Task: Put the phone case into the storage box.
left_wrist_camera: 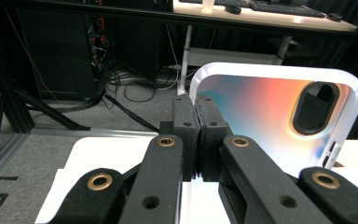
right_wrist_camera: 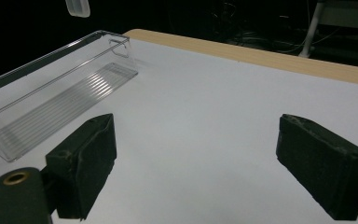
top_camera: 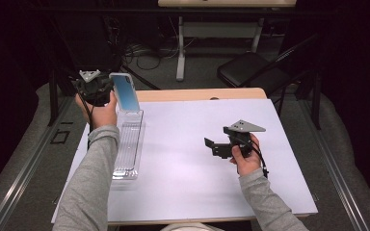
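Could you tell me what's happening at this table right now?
A person is working with a gripper in each hand. The left gripper is shut on the edge of a phone case, holding it up above the far end of a clear plastic tray on the white table. The right gripper is open and empty, held over bare table to the tray's right.

Your work surface is a table [top_camera: 192,159] with a white top and a bare wooden strip along its far edge. One item lies directly on it: a clear plastic tray [top_camera: 127,149], long and narrow, with a ribbed floor. You find it along the left edge, running from near the far left corner toward the near edge, parallel to that edge.
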Available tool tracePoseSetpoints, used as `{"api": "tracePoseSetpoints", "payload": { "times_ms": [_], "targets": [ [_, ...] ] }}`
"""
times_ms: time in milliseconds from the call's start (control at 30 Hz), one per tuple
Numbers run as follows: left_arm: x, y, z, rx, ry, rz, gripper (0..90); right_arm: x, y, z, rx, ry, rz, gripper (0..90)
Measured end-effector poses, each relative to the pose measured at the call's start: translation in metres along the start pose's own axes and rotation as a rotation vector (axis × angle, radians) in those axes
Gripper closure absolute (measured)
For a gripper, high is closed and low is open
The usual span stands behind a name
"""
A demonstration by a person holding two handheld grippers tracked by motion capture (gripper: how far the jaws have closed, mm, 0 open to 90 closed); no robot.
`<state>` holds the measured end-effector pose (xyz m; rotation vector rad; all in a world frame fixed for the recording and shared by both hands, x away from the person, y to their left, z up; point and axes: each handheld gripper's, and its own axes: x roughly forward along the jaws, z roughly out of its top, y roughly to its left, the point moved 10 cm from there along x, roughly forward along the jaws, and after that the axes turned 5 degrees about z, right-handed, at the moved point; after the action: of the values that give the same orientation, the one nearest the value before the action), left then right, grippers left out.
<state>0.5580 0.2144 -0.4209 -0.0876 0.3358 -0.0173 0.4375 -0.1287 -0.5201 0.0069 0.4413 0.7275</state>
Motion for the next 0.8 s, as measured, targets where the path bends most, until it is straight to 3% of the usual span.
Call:
{"api": "tracePoseSetpoints", "payload": {
  "times_ms": [500,800],
  "targets": [
    [0.019,0.022,-0.019,-0.028,0.010,0.067,88.5,0.000,-0.005,0.000,0.001,-0.008,-0.017,11.5],
    [0.028,0.023,-0.030,-0.035,-0.004,0.078,88.5,0.001,-0.006,-0.002,0.005,-0.004,-0.011,11.7]
  ]
}}
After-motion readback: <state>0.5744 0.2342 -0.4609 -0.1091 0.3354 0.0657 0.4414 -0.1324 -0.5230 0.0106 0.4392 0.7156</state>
